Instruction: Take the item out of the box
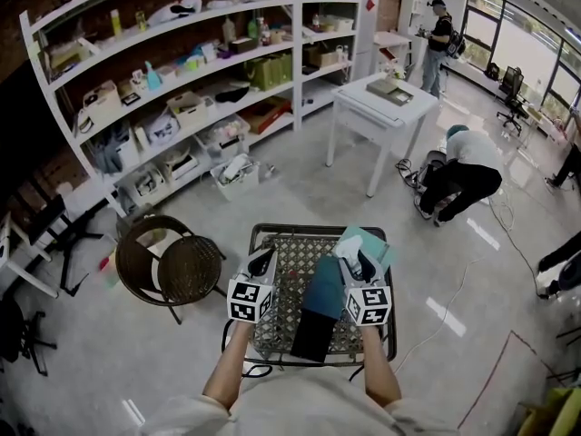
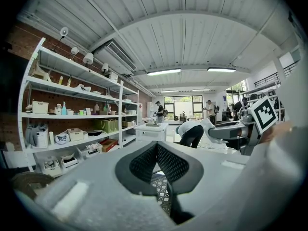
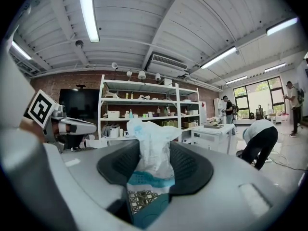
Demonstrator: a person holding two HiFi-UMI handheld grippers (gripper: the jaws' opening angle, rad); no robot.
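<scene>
R gripper (image 3: pixel 153 165): jaws closed on the item (image 3: pixel 150 134), a white plastic pouch w/ teal band. Pads pinch it mid-height; crumpled top sticks up above the jaws, teal end hangs below.
L gripper (image 2: pixel 156 144): jaws together, pads touching at the tips, nothing btwn them.
Item vs box: in head view the pouch sits centre-right, just past the upper end of the box (image 1: pixel 322 293). Can't tell if its lower end is fully clear of the box.
Box: teal/dark, lies on mesh table (image 1: pixel 313 231). Long axis runs lower-centre to upper-right of frame.
Box vs grippers: btwn the two, closer to R; L is just beside its left flank, not touching.
Nearer hand: R for the item, L for the box.
Next (judgement): lift R up and away along the box axis; L free to pin the box if it drags.
</scene>
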